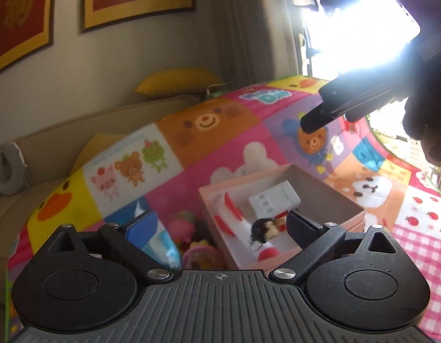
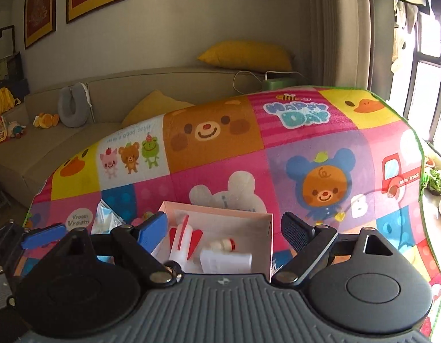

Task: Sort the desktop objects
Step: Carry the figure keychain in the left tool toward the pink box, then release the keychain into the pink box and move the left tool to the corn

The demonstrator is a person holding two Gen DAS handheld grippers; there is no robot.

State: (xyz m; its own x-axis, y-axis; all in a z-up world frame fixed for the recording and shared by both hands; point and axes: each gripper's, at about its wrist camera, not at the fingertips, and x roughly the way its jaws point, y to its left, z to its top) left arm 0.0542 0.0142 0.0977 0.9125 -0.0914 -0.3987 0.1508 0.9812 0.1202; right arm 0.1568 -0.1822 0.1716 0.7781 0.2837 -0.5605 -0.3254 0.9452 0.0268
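Wide apart and empty, the left gripper (image 1: 220, 225) hangs above the near left corner of the pink box (image 1: 329, 191), a stance that reads as a release just made over it. Inside lie a white rocket (image 2: 181, 243) with red fins, a white block (image 1: 273, 198) and a small dark-haired doll (image 1: 261, 230); the box gathers the sorted things. Seen from the right wrist, the rocket's long axis runs near to far, fins at the far end. The right gripper (image 2: 224, 230) is also spread with nothing between its fingers, raised over the box. Still outside on the mat (image 2: 363, 143), left of the box, wait a tissue pack (image 1: 160, 243) and soft pink toys (image 1: 189, 228), likely next.
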